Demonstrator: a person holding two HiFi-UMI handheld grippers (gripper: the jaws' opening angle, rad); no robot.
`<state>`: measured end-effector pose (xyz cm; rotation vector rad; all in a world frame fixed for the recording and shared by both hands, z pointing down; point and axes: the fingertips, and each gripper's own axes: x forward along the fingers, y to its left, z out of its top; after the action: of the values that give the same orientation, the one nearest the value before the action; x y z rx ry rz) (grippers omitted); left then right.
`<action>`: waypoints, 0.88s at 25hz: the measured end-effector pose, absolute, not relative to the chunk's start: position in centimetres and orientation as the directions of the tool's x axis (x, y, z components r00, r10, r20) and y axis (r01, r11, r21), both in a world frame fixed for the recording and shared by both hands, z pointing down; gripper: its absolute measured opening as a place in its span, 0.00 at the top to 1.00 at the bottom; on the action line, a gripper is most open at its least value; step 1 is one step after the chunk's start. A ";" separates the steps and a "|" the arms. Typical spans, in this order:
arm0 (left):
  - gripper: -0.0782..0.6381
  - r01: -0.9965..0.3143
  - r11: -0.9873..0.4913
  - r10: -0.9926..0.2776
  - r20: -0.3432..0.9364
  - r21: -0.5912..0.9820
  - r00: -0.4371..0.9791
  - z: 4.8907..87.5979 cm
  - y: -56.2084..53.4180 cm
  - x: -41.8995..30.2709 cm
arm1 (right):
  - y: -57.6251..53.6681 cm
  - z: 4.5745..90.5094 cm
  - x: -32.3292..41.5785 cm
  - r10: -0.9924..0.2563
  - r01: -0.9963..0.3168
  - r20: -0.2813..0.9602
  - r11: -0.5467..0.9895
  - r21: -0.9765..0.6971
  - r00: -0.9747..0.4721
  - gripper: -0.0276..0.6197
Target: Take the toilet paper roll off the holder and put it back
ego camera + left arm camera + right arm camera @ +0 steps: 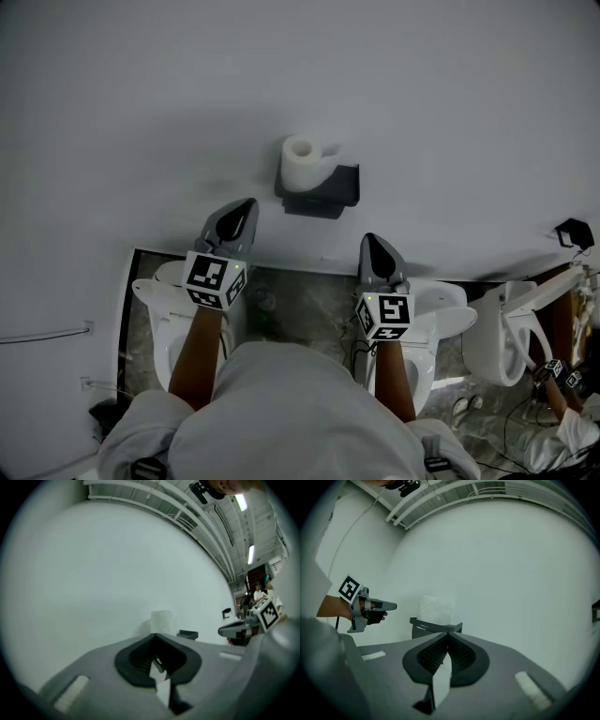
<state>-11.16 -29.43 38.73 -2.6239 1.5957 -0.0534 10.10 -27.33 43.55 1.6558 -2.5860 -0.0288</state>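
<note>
Head view: toilet paper roll [300, 161] sits on dark holder [328, 195] on wall [141, 112], L gripper [246, 206] & R gripper [371, 241] near, not touching it, L gripper view: fingers [136, 660] pressed together, empty, R gripper view: fingers [464, 658] together, empty, roll ahead.

White wall [281, 75], white toilets [492, 342], dark marbled floor [300, 305], small black wall fixture [574, 232]

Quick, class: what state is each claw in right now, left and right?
Left claw: closed, holding nothing.
Right claw: closed, holding nothing.
</note>
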 end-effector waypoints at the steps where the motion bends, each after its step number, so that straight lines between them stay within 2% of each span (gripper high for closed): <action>1: 0.89 -0.886 -0.458 -0.888 -0.009 -0.076 0.459 38.7 -29.4 -11.2 | -27.3 43.4 10.1 -0.908 -0.907 0.048 0.418 0.055 -0.416 0.95; 22: 0.89 -0.892 -0.448 -0.892 -0.039 -0.065 0.451 38.2 -28.4 -11.6 | -26.5 42.5 9.6 -0.907 -0.904 0.031 0.421 0.075 -0.420 0.95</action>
<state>-11.63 -28.43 38.17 -2.6102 1.6078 -0.0020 9.60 -26.50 42.45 1.6541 -2.5916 -0.0710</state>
